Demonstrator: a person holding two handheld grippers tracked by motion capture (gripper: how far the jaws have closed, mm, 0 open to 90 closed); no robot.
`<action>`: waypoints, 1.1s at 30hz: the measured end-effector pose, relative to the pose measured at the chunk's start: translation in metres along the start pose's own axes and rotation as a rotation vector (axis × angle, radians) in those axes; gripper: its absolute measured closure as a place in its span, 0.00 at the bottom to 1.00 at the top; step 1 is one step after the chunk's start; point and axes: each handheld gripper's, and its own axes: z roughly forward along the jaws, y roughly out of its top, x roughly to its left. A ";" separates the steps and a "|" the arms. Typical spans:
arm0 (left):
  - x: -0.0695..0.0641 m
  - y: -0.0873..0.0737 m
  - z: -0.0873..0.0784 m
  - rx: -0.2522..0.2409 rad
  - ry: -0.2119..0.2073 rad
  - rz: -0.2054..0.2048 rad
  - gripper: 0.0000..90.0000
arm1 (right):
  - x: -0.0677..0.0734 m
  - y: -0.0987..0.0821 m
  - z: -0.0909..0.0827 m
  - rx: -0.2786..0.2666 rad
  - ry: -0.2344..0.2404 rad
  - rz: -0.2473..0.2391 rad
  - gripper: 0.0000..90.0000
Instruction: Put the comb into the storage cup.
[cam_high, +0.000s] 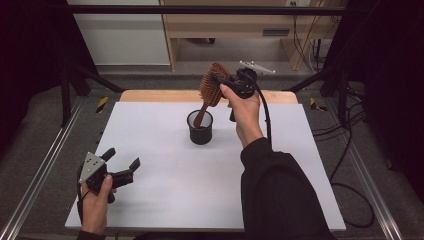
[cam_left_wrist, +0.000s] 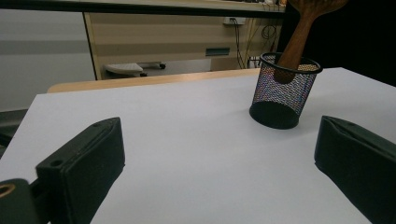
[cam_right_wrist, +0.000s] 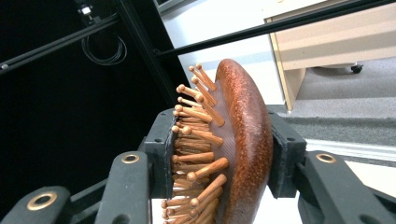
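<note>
A brown wooden hairbrush (cam_high: 212, 85) hangs tilted over a black mesh cup (cam_high: 200, 128) at the middle of the white table. Its handle tip reaches down inside the cup's rim (cam_left_wrist: 292, 63). My right gripper (cam_high: 223, 82) is shut on the brush head, one pad on the bristles and one on the wooden back (cam_right_wrist: 247, 135). My left gripper (cam_high: 122, 159) rests near the table's front left, jaws spread wide with nothing between them. In the left gripper view the cup (cam_left_wrist: 285, 91) stands ahead and to the right, with the brush handle (cam_left_wrist: 299, 37) leaning in it.
The white table top (cam_high: 175, 180) lies on a wooden board that shows at its far edge. Metal rails run along both sides. Wooden furniture and cables stand beyond the table, with dark curtains left and right.
</note>
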 end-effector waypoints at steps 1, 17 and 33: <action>0.000 0.000 0.000 0.000 0.000 0.000 0.02 | 0.000 -0.001 0.001 0.002 0.001 -0.001 0.58; 0.000 0.000 0.000 0.001 -0.001 0.006 0.02 | -0.001 -0.018 0.015 0.050 -0.001 -0.014 0.58; 0.002 0.000 0.000 -0.011 0.001 0.029 0.02 | -0.009 -0.033 0.022 0.079 -0.014 -0.001 0.58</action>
